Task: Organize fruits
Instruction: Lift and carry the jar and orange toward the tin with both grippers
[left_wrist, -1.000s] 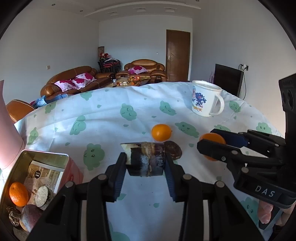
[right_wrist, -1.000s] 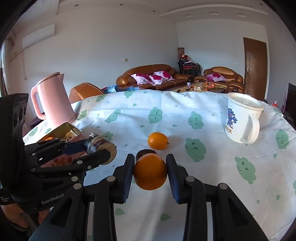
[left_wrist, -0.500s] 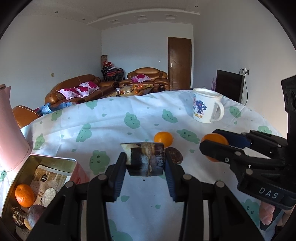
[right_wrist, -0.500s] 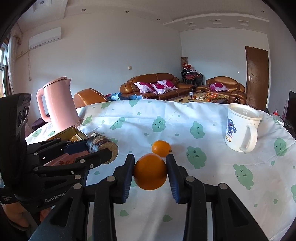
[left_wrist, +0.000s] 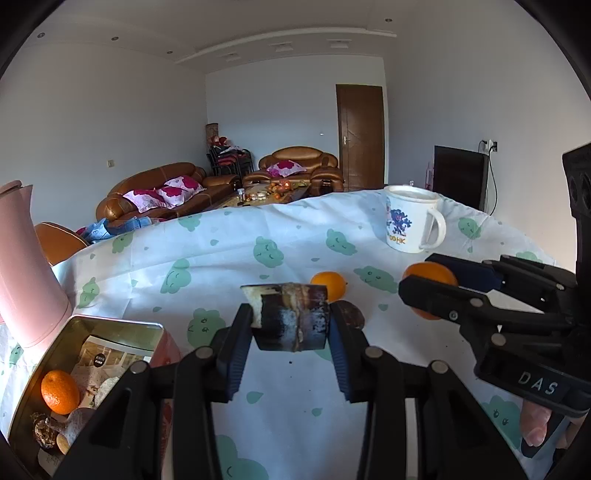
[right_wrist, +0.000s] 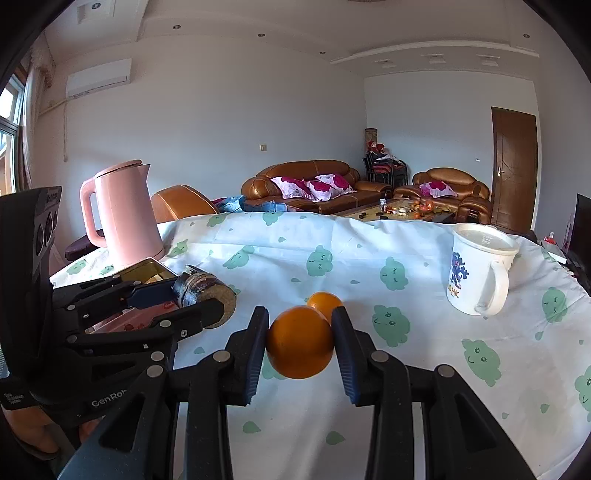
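My left gripper (left_wrist: 291, 325) is shut on a short dark piece of sugarcane (left_wrist: 291, 317), held above the tablecloth; the same sugarcane piece (right_wrist: 207, 299) shows at the left of the right wrist view. My right gripper (right_wrist: 300, 341) is shut on an orange (right_wrist: 300, 341), and that held orange (left_wrist: 428, 282) appears at the right of the left wrist view. A second orange (left_wrist: 328, 286) lies on the cloth, beside a dark brown fruit (left_wrist: 351, 315). An open metal tin (left_wrist: 55, 369) at lower left holds an orange (left_wrist: 59, 392) and other pieces.
A pink kettle (right_wrist: 122, 218) stands at the table's left, just behind the tin (right_wrist: 147, 271). A white lidded mug (right_wrist: 480, 269) stands at the right. The table carries a white cloth with green prints (right_wrist: 388, 387). Sofas and a door lie beyond.
Both views have tilted upward, so the table sits lower in the frames. The grips on the sugarcane piece and the orange are unchanged.
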